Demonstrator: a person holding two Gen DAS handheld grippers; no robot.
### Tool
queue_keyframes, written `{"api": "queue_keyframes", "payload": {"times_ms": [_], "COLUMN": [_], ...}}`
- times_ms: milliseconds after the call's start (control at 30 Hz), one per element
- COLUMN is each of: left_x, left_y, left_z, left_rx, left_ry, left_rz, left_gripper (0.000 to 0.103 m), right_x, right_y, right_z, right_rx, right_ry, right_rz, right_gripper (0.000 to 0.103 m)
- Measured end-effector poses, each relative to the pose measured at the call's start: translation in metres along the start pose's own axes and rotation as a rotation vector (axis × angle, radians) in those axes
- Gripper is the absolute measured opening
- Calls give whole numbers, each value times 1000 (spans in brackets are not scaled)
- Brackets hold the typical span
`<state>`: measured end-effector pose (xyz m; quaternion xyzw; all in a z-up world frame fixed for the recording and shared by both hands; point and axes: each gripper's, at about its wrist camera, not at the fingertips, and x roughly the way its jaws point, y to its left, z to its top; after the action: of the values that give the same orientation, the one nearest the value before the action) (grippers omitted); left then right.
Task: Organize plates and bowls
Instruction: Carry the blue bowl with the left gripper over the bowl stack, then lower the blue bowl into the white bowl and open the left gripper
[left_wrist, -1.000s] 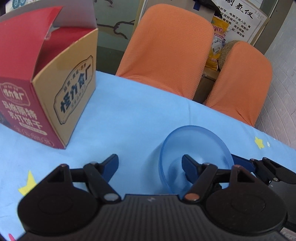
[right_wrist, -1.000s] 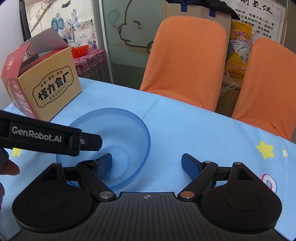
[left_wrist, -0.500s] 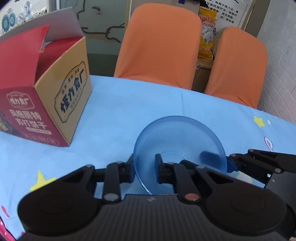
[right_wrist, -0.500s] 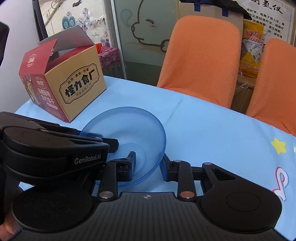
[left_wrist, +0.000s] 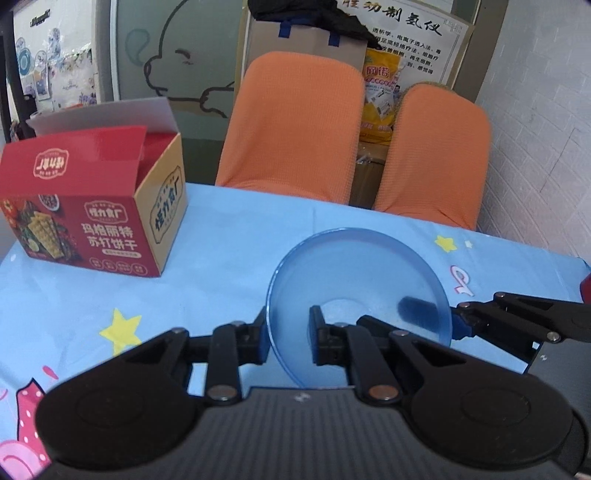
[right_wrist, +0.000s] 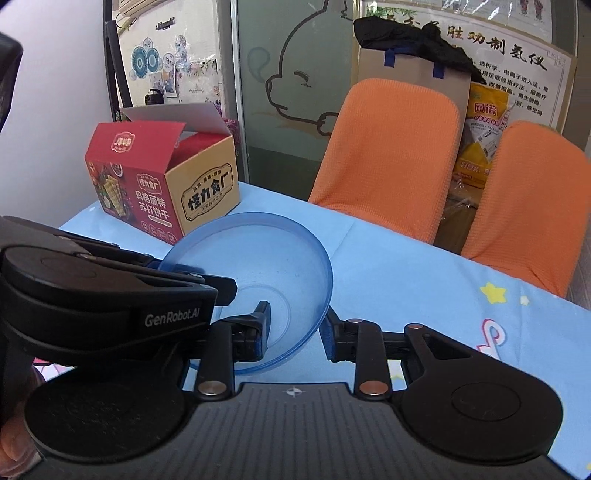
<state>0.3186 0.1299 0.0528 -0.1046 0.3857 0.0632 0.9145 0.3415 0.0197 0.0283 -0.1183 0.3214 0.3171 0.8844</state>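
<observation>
A: Left wrist view: your left gripper (left_wrist: 287, 341) has its fingers (left_wrist: 258, 341) pinched on the near rim of the blue bowl (left_wrist: 360, 295), one outside, one inside.

B: And your right gripper (right_wrist: 295, 334) clamps the opposite rim of that bowl, seen at (right_wrist: 255, 288); each gripper shows in the other's view.

A: You hold the bowl tilted over the blue table (left_wrist: 221, 240). A red cracker box (left_wrist: 92, 210) stands open, well apart to the left.

B: Two orange chairs (right_wrist: 384, 162) sit behind the table.
</observation>
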Motion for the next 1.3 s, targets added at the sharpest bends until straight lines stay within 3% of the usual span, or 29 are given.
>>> {"api": "queue_keyframes", "payload": {"times_ms": [233,433,800,1000,1233,1300], "left_x": [-69,-105,-89,-87,-82,-82], "left_y": [-32,-62,-101,-103,-103,-102], "left_z": [-25,-71,-159,-179,-192,-191], "left_rx": [45,79,119,133,168,171], "left_ry": [-70,-71,81,80,33,16], "left_rz": [-47,-113,-204,-212,-175,-165], "left_gripper": [9,9,10,10,10,25], "right_x": [-78,-125,-144,-150,-151,-155], "right_y": [12,13,5,11,24,22], "right_z": [-17,-61,-161,-191,-201,-206], "right_rx": [-16,9,158,216,157,165], "right_ry": [-76,-88,-44,-102,-139,-155], "right_rz": [-58,-108,-148,-172,-239,-259], "right_gripper": [54,57,58,58,57,64]}}
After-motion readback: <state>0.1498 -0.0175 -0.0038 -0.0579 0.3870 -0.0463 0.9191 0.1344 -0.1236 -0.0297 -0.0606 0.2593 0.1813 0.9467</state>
